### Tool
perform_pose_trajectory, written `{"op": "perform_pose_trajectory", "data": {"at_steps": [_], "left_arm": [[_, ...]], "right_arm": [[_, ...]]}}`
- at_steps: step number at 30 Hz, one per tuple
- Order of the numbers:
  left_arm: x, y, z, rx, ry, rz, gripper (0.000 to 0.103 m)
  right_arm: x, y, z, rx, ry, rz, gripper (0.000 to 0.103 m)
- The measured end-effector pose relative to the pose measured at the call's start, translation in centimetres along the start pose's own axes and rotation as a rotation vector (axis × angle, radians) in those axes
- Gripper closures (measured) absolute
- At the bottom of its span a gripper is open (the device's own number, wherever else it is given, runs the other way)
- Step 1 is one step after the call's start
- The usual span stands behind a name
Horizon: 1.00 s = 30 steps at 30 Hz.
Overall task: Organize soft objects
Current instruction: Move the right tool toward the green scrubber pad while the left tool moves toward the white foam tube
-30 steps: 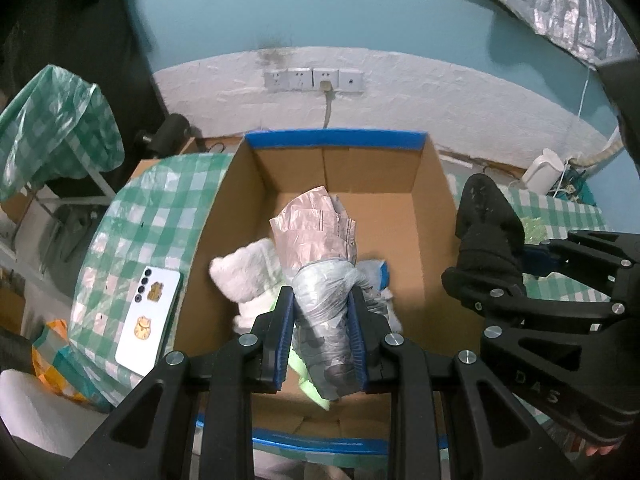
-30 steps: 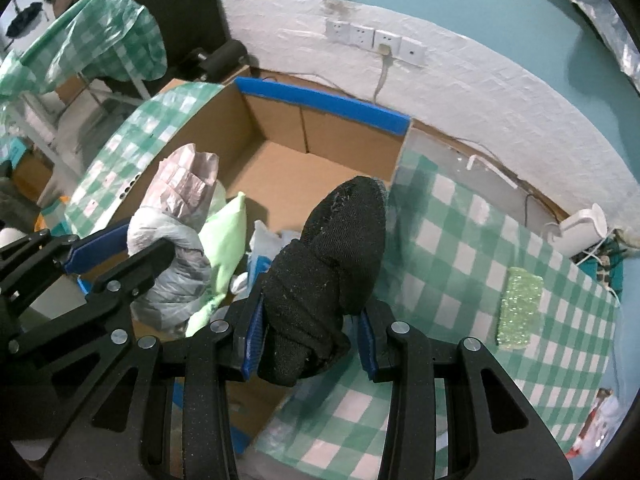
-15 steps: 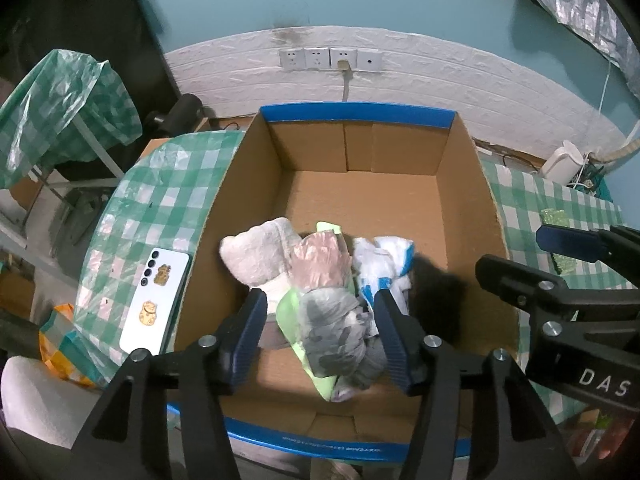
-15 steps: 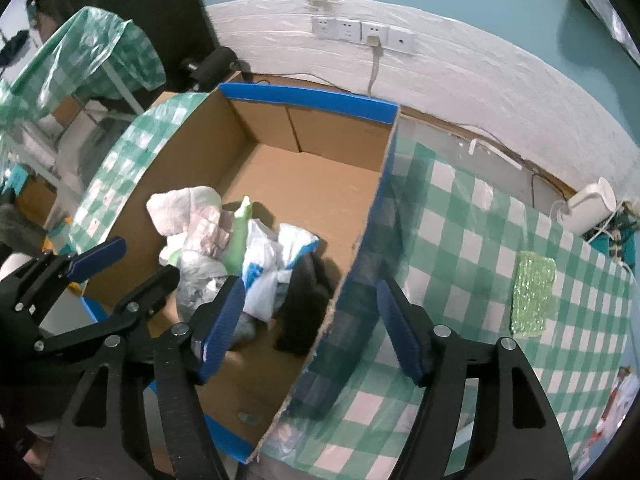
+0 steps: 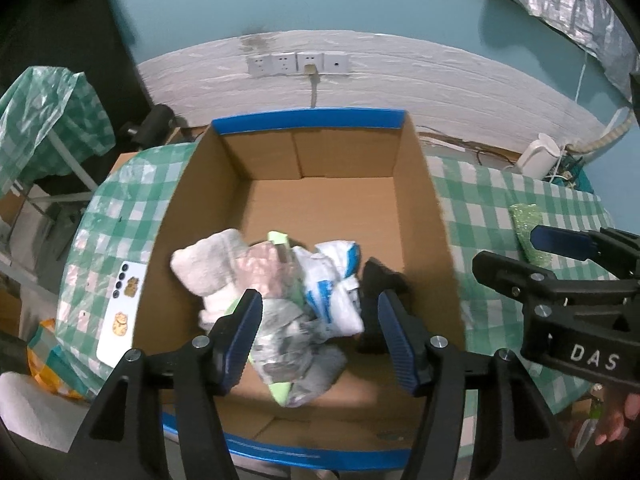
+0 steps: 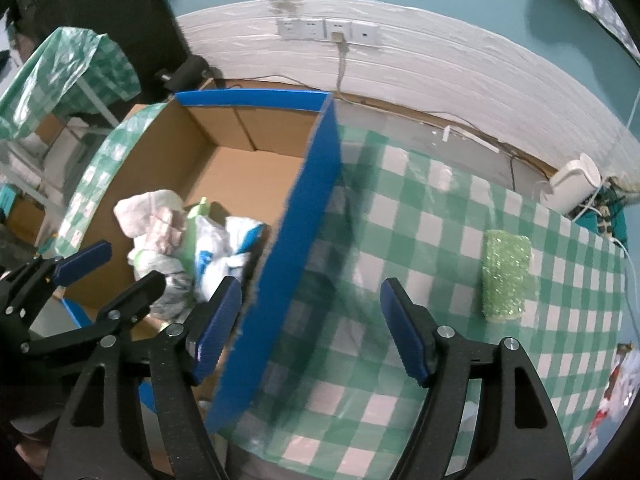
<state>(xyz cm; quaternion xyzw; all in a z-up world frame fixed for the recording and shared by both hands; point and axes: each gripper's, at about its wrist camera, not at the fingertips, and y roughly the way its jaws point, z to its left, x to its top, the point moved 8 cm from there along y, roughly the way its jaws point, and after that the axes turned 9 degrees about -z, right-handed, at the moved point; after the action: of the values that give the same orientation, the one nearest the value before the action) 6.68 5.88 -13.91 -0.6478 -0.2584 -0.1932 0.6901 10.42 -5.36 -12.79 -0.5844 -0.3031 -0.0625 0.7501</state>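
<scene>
- The cardboard box (image 5: 416, 184) is sitting on the table (image 6: 420, 240), and I am placing everything else by it.
- A heap of soft things (image 5: 276, 300) is lying inside the box, toward its near wall.
- A dark sock (image 5: 378, 280) is lying in the box at the heap's right edge.
- A phone (image 5: 120, 312) is lying on the table left of the box.
- A sponge (image 6: 506, 276) is lying on the table right of the box, well apart from it.
- Wall sockets (image 5: 298, 63) are sitting behind the box.

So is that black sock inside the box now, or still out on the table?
Inside. The black sock lies on the floor of the cardboard box, beside the white bundle; neither gripper holds it.
</scene>
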Motion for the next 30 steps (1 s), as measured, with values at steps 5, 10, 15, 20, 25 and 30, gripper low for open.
{"op": "perform_pose_trajectory", "data": {"at_steps": [5,10,15,20,25,30], "left_arm": [[0.2,0.0,-1.8,-0.027,0.026,-0.009,0.041],[0.4,-0.1,-3.8,-0.046,0.054,-0.016,0.041],[0.9,-0.1,-5.4,-0.054,0.076,-0.034,0.04],[1.5,-0.3,-7.2,-0.077,0.087,-0.045,0.04],[1.7,-0.4,-9.1,-0.091,0.112,-0.05,0.039],[1.5,-0.1,-11.3,-0.091,0.159,-0.048,0.039]], "right_arm": [[-0.4,-0.4,-2.2,-0.02,0.033,-0.004,0.03],[-0.8,-0.9,-4.3,-0.041,0.067,-0.01,0.03],[-1.3,-1.3,-6.3,-0.064,0.097,-0.016,0.03],[-2.1,-1.6,-8.4,-0.085,0.121,-0.014,0.03],[-2.9,-1.8,-10.2,-0.104,0.146,-0.011,0.03],[-4.0,-2.0,-12.2,-0.126,0.168,-0.005,0.03]]}}
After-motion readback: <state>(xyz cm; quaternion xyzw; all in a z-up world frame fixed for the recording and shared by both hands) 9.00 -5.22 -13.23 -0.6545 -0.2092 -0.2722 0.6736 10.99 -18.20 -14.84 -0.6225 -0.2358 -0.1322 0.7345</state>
